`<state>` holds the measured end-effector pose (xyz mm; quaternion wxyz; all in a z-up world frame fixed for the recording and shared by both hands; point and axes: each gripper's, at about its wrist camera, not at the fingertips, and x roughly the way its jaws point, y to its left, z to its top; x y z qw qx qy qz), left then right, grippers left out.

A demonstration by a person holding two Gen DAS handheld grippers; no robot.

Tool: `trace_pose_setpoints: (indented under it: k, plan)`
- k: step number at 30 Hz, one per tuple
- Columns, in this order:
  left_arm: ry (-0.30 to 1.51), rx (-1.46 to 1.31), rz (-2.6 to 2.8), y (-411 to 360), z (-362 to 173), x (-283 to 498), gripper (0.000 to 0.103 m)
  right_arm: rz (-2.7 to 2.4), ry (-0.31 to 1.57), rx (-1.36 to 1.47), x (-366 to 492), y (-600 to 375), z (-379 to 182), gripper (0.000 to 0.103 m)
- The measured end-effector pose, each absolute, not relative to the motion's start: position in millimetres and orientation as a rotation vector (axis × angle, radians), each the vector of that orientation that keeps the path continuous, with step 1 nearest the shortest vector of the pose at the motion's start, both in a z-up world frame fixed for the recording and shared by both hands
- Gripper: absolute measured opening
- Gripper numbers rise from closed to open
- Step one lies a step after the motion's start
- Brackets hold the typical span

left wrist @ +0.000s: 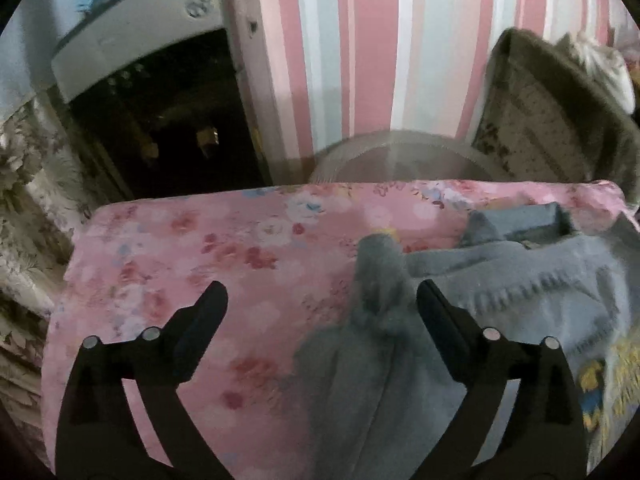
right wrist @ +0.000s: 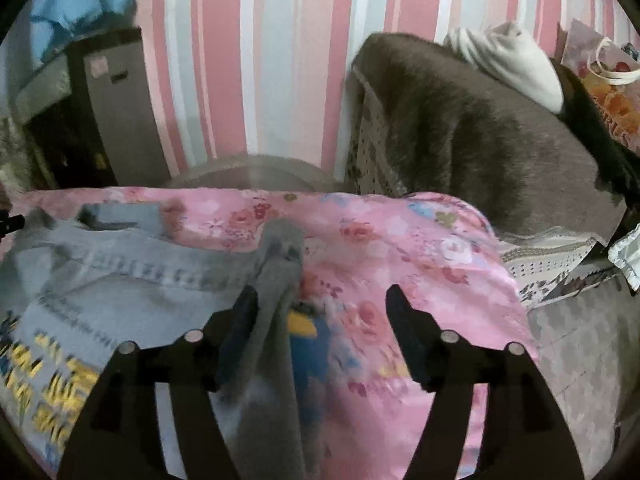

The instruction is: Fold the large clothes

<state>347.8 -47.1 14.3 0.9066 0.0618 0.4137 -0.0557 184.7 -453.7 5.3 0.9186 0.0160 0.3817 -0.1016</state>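
A grey sweatshirt (left wrist: 520, 300) with a yellow and blue print lies on a pink floral cover (left wrist: 200, 272). Its left sleeve (left wrist: 380, 280) lies between the fingers of my left gripper (left wrist: 322, 300), close to the right finger, and the jaws are wide open. In the right wrist view the sweatshirt (right wrist: 120, 280) fills the left side. Its right sleeve (right wrist: 280, 272) runs beside the left finger of my right gripper (right wrist: 320, 300), which is wide open and holds nothing.
A striped pink wall (left wrist: 360, 60) stands behind the cover. A brown fleecy armchair (right wrist: 480, 140) with a white cloth (right wrist: 508, 60) on it stands at the right. A dark cabinet (left wrist: 160, 128) stands at the left. A round hoop (left wrist: 400, 152) shows behind the far edge.
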Motion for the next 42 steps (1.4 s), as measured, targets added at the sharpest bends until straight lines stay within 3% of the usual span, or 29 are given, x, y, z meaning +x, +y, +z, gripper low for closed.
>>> trace_pose_setpoints:
  k: [5,12,23,27,30,32,37,42]
  plan:
    - [0.807,0.041,-0.124,-8,26,284,0.100,-0.164,0.770,0.077,128,-453,11,0.076]
    - [0.850,0.008,-0.179,2,-3,207,0.100,-0.064,0.781,0.176,63,-428,-3,0.077]
    - [0.906,-0.024,-0.268,-24,-35,183,0.099,-0.004,0.841,0.222,38,-411,-40,0.076]
    - [0.914,-0.038,-0.282,-29,-44,186,0.098,0.029,0.882,0.252,44,-412,-50,0.063]
    - [0.915,-0.071,-0.331,-33,-50,187,0.080,0.044,0.889,0.251,45,-410,-51,0.043]
    - [0.899,-0.063,-0.344,-36,-49,186,0.074,0.058,0.882,0.251,43,-408,-49,0.036]
    - [0.880,-0.086,-0.359,-25,-39,182,0.033,0.054,0.817,0.231,36,-401,-37,0.024]
    - [0.865,-0.026,-0.381,-27,-30,169,0.027,0.069,0.779,0.229,29,-402,-25,0.021]
